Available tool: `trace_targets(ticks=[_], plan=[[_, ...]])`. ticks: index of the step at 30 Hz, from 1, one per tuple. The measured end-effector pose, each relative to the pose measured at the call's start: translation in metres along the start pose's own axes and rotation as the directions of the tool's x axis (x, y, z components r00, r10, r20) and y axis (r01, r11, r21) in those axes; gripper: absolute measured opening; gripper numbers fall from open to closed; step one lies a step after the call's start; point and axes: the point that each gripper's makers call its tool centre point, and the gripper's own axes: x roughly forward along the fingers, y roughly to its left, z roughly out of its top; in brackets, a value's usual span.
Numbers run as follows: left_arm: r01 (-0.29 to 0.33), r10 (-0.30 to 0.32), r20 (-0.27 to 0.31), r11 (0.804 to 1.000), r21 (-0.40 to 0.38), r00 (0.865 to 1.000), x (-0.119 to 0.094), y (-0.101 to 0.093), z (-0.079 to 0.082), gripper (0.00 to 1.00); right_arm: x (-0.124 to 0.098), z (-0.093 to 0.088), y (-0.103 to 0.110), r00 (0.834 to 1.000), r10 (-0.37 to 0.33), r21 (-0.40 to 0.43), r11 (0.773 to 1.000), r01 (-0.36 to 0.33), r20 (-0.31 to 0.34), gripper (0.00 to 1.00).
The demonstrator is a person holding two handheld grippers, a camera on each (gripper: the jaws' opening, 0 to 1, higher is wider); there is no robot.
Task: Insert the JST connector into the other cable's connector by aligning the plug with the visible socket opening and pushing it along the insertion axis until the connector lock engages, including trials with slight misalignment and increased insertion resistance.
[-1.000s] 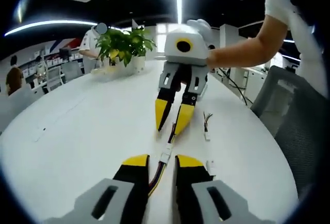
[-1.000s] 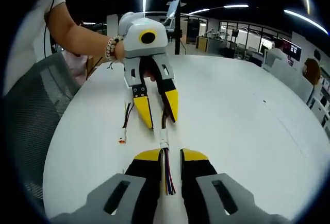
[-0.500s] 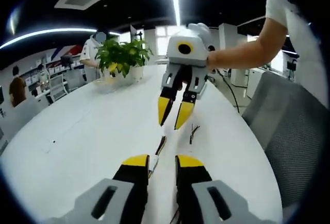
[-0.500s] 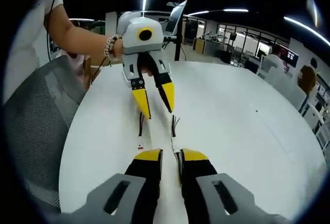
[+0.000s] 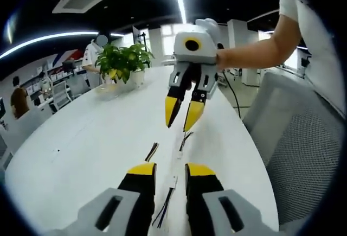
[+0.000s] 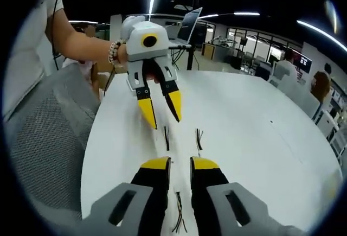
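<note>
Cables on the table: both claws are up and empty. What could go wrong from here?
1. Left claw and right claw hover open; cables lie flat on the table, so a pick may pinch thin wires, not a connector housing.
2. Connector orientation is too small to read: misalignment is likely.
3. The cables sit near the table edge by the chair; a nudge could drop one.
</note>
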Motion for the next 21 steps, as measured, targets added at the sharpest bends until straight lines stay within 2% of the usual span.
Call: trace_targets(ticks=[7,16,21], plan=[[-0.002,0.002,0.001,1.0,-0.005,1.0,-0.0044,-0.012,-0.0017,0.15,-0.006,0.0,0.0117,1.0,-0.002,0.012,1.0,0.002,0.014,0.12],[-0.014,0.014,0.018,1.0,-0.015,1.0,-0.0044,-0.0091,-0.0001,0.15,-0.0098,-0.0035,0.0102,1.0,-0.015,0.023,1.0,0.015,0.015,0.12],[-0.02,0.02,0.022,0.999,-0.031,1.0,-0.0034,-0.0055,-0.0043,0.15,-0.0083,-0.0088,0.008,1.0,-0.018,0.039,0.999,0.018,0.013,0.11]])
